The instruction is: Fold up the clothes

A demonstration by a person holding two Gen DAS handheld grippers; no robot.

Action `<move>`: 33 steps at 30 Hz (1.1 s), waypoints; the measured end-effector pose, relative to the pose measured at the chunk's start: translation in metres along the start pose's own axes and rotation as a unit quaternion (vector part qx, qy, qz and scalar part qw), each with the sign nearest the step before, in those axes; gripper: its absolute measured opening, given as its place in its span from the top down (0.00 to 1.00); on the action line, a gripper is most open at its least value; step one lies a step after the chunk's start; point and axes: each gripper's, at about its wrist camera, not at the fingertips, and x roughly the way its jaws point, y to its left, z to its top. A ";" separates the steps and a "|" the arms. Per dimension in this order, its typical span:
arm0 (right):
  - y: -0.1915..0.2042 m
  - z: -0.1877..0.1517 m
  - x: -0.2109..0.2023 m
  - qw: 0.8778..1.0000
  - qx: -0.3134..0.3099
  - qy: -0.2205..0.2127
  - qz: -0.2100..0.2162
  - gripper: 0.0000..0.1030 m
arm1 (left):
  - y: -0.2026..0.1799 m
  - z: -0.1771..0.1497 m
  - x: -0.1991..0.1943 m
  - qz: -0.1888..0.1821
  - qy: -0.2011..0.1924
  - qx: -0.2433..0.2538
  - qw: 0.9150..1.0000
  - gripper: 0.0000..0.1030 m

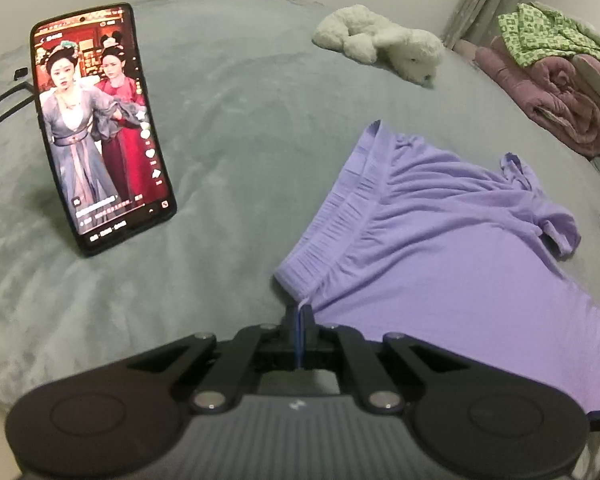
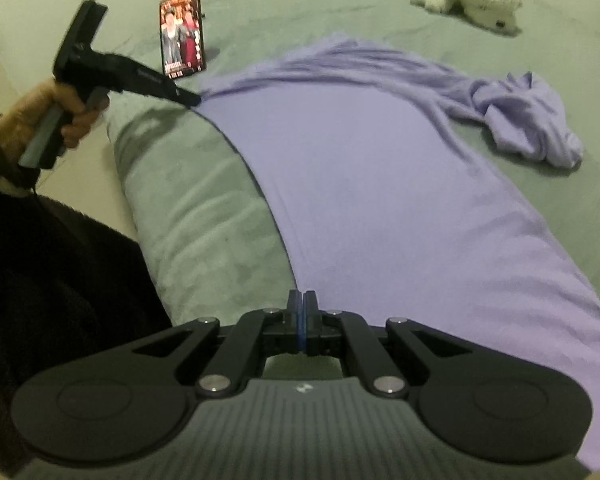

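The purple garment (image 2: 380, 184) lies spread on my bed (image 1: 240, 140). My left gripper (image 1: 301, 312) pinches its waistband corner, fingers pressed together; my right gripper (image 2: 302, 300) likewise pinches its near edge. A phone (image 1: 104, 128) stands propped beside it.

The garment (image 1: 440, 240) lies on the bed (image 1: 240, 140), phone (image 1: 100, 128) left, plush toy (image 1: 380, 46) behind.

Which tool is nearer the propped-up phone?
Left. The left tool pinches the purple garment's waistband corner beside the phone; the right tool grips the garment's near edge, farther away.
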 end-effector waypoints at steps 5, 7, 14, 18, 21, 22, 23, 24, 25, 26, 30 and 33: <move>0.001 0.001 -0.001 1.000 0.003 -0.003 0.001 0.98 | -0.001 0.001 -0.002 -0.001 0.005 0.017 1.000 0.96; 0.001 0.001 -0.001 1.000 0.005 -0.004 0.001 0.86 | -0.001 0.002 -0.005 -0.003 0.008 0.021 1.000 0.87; -0.008 0.005 -0.014 0.999 0.029 -0.033 -0.007 0.70 | -0.010 0.015 -0.016 0.048 -0.017 0.057 0.997 0.64; -0.016 0.011 -0.018 0.998 0.045 -0.042 -0.017 0.70 | -0.015 0.027 -0.016 0.036 -0.036 0.048 0.998 0.64; -0.028 0.017 -0.021 0.996 0.064 -0.051 -0.021 0.70 | -0.024 0.037 -0.010 0.021 -0.048 0.051 0.997 0.64; -0.032 0.020 -0.022 0.996 0.072 -0.053 -0.024 0.70 | -0.028 0.041 -0.006 0.014 -0.048 0.052 0.997 0.64; -0.037 0.023 -0.022 0.995 0.079 -0.054 -0.029 0.70 | -0.033 0.045 -0.002 0.007 -0.050 0.053 0.997 0.64; -0.042 0.026 -0.023 0.994 0.085 -0.056 -0.034 0.70 | -0.037 0.049 0.002 0.002 -0.051 0.054 0.997 0.64; -0.046 0.029 -0.024 0.994 0.089 -0.057 -0.039 0.70 | -0.041 0.053 0.007 -0.003 -0.050 0.055 0.997 0.64; -0.051 0.033 -0.025 0.993 0.093 -0.059 -0.043 0.70 | -0.046 0.057 0.012 -0.008 -0.050 0.057 0.997 0.64; -0.074 0.047 -0.030 0.990 0.105 -0.071 -0.057 0.70 | -0.064 0.071 0.035 -0.019 -0.052 0.069 0.996 0.64; -0.092 0.060 -0.032 0.987 0.116 -0.081 -0.071 0.70 | -0.074 0.081 0.050 -0.020 -0.050 0.074 0.996 0.64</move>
